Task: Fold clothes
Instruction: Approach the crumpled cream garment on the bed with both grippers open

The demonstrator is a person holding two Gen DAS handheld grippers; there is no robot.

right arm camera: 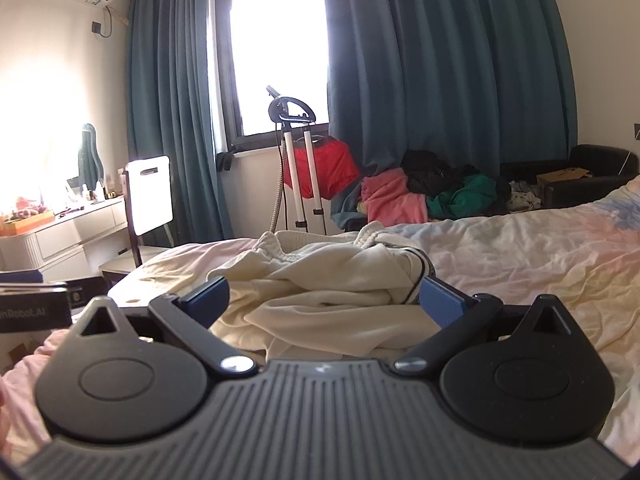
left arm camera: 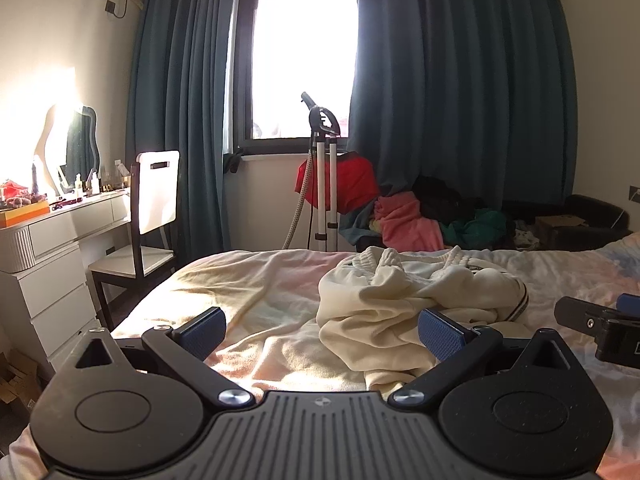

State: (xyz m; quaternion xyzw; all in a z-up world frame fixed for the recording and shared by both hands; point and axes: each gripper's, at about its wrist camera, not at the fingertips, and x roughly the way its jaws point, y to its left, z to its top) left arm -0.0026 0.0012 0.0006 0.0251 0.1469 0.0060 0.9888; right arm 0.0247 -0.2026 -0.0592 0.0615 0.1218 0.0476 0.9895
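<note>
Cream garment (left arm camera: 404, 304) lies crumpled on the bed (left arm camera: 248, 304) at our twelve o'clock; our left gripper (left arm camera: 322, 334) and right gripper (right arm camera: 324, 300) gape, empty.

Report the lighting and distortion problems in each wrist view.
Left wrist view: the bright window is blown out white, glare washes the white dressing table, and fisheye bends the teal curtains. Right wrist view: the same window is overexposed, the left wall glows, while the crumpled cream garment on the bed stays readable.
</note>
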